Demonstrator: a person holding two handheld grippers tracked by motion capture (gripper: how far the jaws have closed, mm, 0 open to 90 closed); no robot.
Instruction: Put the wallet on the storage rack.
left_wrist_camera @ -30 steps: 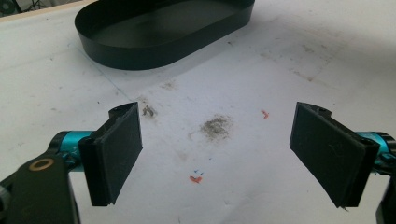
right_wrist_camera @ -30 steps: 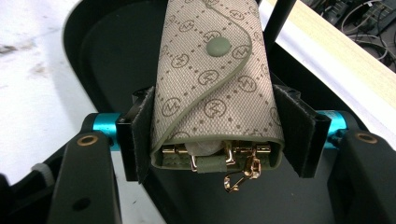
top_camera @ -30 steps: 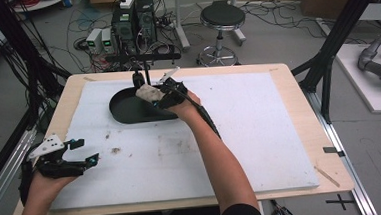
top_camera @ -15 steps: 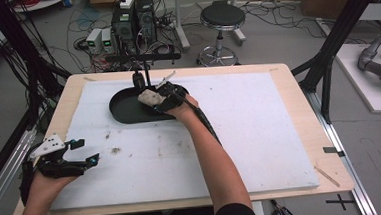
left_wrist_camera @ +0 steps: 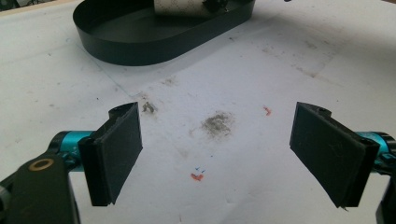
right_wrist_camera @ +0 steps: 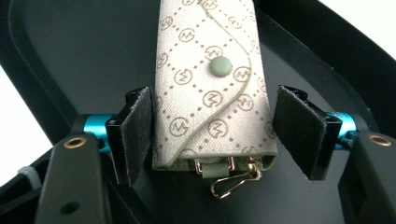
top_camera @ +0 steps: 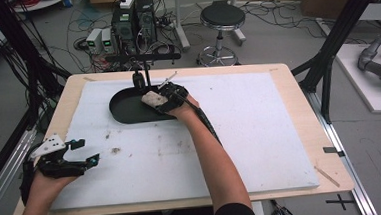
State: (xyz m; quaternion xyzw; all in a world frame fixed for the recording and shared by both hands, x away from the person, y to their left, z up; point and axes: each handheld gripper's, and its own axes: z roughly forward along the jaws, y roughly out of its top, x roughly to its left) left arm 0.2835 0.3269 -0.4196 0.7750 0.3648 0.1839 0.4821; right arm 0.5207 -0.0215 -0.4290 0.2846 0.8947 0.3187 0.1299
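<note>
In the high view a white foam board (top_camera: 260, 133) covers a wooden table (top_camera: 297, 81), and a black oval tray (top_camera: 128, 109) sits on the board in the upper left part of the frame. The right gripper (top_camera: 164, 100) reaches over the tray's right end, held by a hand whose forearm runs up from the bottom centre.

In the right gripper view a beige monogram key pouch (right_wrist_camera: 210, 88) lies in the tray (right_wrist_camera: 84, 56), filling the upper centre of the frame. It has a green snap button (right_wrist_camera: 220, 66) on its curved flap and a small gold clasp (right_wrist_camera: 233, 179) poking out of its near end. The right gripper (right_wrist_camera: 212, 128) has its jaws spread either side of the pouch: the left jaw sits right against the pouch's edge, though I cannot tell if it touches, and the right jaw stands just clear with a slim gap. The pouch is not pinched.

The left gripper (top_camera: 83, 154) sits low at the lower left of the high view, over the board and well apart from the tray. In the left gripper view its jaws (left_wrist_camera: 217, 154) are spread wide with nothing between them, above smudged board (left_wrist_camera: 327, 70) bearing a grey stain (left_wrist_camera: 217, 123) and small red marks (left_wrist_camera: 197, 176). The tray (left_wrist_camera: 140, 44) lies at the top of that frame.
</note>
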